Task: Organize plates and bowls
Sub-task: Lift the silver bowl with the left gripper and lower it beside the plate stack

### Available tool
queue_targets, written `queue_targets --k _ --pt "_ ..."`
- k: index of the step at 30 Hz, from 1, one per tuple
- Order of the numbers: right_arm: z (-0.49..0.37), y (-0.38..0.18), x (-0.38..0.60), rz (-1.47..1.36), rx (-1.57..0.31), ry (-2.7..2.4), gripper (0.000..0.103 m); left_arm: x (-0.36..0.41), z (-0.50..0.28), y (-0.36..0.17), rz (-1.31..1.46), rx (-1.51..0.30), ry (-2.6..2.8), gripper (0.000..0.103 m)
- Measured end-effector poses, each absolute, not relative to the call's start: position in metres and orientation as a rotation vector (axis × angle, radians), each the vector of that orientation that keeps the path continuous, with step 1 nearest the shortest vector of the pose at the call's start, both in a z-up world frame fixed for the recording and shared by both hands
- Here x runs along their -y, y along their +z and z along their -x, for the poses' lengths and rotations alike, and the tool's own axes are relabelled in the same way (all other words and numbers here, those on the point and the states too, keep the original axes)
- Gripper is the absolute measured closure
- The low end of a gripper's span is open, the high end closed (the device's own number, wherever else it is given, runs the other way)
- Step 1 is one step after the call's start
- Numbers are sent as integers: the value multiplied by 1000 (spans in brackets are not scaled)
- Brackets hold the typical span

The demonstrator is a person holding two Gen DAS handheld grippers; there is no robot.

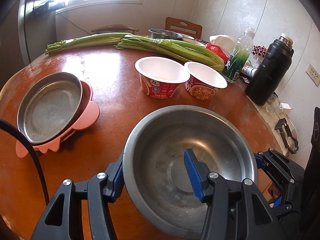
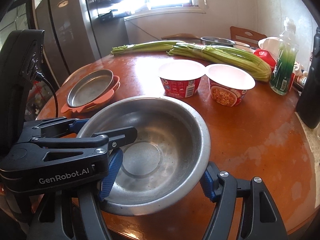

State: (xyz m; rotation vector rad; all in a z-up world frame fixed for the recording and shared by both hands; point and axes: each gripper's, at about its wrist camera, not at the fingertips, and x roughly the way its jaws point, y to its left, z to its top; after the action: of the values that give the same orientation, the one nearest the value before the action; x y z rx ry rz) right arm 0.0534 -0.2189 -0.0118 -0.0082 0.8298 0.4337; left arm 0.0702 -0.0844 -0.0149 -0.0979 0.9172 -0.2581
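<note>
A large steel bowl [image 1: 180, 144] [image 2: 160, 132] hangs just above the near edge of the round brown table [image 1: 112, 92]. My left gripper [image 1: 155, 178] [image 2: 104, 128] is shut on its left wall, with one blue pad inside and one outside. The right gripper [image 2: 160, 180] [image 1: 262, 160] clamps the right wall the same way. To the left, a steel plate [image 1: 50, 108] [image 2: 90, 88] rests on a pink plate [image 1: 90, 116]. Two white-lined red paper bowls [image 1: 160, 76] [image 1: 206, 82] stand side by side at mid table.
Two celery bundles [image 1: 170, 48] lie across the far side, with another steel bowl [image 1: 164, 34] behind them. A green-labelled plastic bottle [image 1: 240, 56] and a black thermos [image 1: 268, 70] stand at the right edge. A fridge [image 2: 66, 36] is at the left.
</note>
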Motion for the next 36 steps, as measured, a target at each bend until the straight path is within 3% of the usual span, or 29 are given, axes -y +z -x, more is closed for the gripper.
queue_targets --k 36 --pt "-42 -21 235 -27 -811 377 30 90 -70 -24 87 -941 -228 49"
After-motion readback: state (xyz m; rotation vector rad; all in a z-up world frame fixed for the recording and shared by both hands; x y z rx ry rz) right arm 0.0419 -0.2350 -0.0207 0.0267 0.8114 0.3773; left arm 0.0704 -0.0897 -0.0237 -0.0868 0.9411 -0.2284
